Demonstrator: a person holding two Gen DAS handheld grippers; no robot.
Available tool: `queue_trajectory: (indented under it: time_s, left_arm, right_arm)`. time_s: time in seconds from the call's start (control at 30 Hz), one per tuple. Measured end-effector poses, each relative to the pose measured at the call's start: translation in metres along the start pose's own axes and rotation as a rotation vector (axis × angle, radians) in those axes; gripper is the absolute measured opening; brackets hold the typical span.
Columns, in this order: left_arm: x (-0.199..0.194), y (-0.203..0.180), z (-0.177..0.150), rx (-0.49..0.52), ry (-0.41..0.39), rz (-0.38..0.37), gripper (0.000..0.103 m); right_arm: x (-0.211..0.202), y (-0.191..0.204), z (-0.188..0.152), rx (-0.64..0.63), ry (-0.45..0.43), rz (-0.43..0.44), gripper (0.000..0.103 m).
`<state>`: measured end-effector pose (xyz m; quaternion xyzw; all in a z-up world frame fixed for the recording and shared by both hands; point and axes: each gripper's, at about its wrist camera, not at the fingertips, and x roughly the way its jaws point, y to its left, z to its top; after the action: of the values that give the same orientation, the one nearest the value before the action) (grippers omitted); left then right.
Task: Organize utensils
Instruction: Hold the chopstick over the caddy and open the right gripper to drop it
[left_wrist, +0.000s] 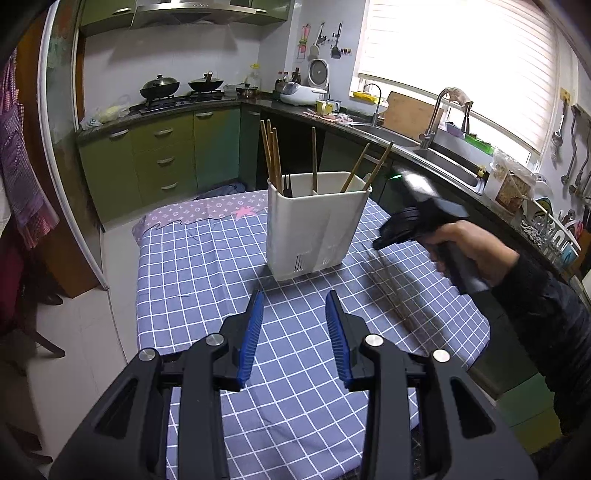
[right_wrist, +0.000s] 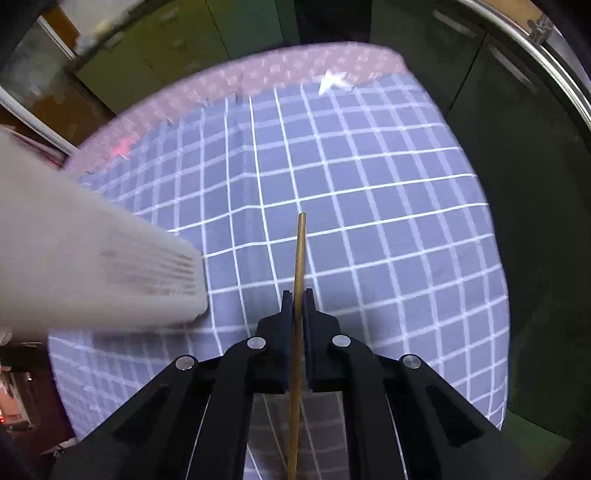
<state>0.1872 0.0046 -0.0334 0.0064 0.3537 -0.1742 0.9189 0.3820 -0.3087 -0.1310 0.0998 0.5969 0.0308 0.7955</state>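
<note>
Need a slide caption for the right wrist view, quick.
Right gripper shut on a chopstick above the checked cloth, white holder at left.

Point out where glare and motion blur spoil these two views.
Left wrist view: the window is blown out white, and the right gripper and its chopstick are smeared by motion, while the white holder stays sharp. Right wrist view: the white holder and tablecloth are streaked, but the clamped chopstick is crisp.

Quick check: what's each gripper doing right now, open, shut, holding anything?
Left gripper: open, nothing between its jaws.
Right gripper: shut on a thin brown wooden chopstick.
</note>
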Motion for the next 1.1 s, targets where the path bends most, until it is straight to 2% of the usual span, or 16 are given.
queue_trajectory:
  time_s: [0.27,0.53,0.73,0.83,0.9,0.97,1.1]
  left_arm:
    - [0.004,-0.012,-0.005,-0.004,0.016,0.011,0.038]
    - [0.000,-0.024,-0.010,-0.019,0.030,0.046,0.038]
    - [-0.009,-0.029,-0.009,-0.022,0.020,0.057,0.039]
    - [-0.010,-0.028,-0.009,-0.029,0.012,0.063,0.049]
    - [-0.010,-0.028,-0.009,-0.031,0.009,0.063,0.051]
    - [-0.010,-0.028,-0.010,-0.030,-0.003,0.072,0.060]
    - [-0.015,-0.031,-0.012,-0.019,-0.044,0.095,0.069]
  right_arm:
    - [-0.117,-0.025,-0.070,-0.100,-0.282,0.164,0.006]
    - [-0.190,-0.016,-0.088,-0.194,-0.455,0.256,0.006]
    - [-0.229,0.006,-0.087,-0.271,-0.511,0.316,0.006]
    - [-0.251,0.023,-0.089,-0.315,-0.524,0.352,0.006]
    - [-0.266,0.037,-0.087,-0.342,-0.530,0.377,0.006]
    - [-0.276,0.047,-0.083,-0.356,-0.536,0.394,0.006]
    - [-0.300,0.073,-0.069,-0.384,-0.576,0.403,0.006]
